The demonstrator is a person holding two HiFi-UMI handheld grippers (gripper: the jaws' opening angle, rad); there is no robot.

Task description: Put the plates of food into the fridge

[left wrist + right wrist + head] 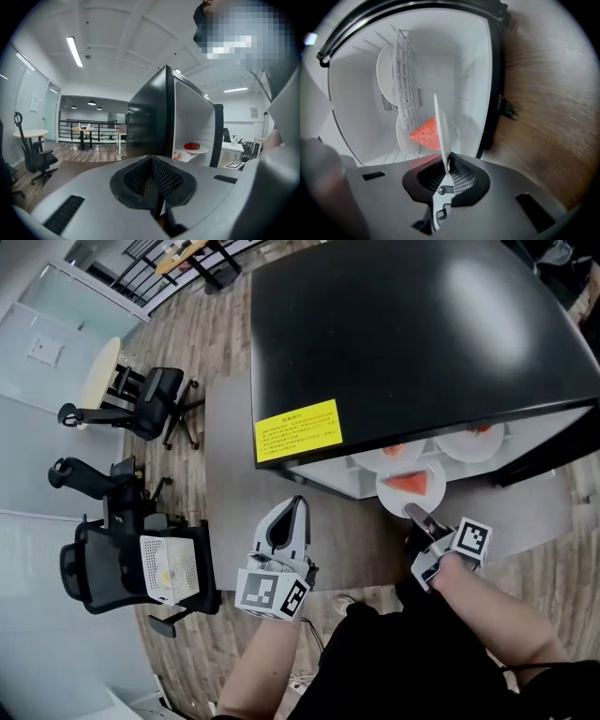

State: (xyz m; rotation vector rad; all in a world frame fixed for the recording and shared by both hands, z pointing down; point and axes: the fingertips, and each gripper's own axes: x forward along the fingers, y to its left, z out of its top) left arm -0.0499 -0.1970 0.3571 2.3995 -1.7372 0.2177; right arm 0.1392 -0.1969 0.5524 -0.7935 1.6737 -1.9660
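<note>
The glossy black top of the fridge (422,334) hides most of its white interior from the head view; the stored plates (472,440) show only as cut-off slivers. The right gripper (419,518) is pinched almost fully closed on the rim of a round white plate (411,486) (a thin edge-on blade in its own view) at the fridge mouth, carrying a red watermelon wedge (409,482). The left gripper (286,521) hangs beside the fridge, its ribbed dark jaws together on nothing.
</note>
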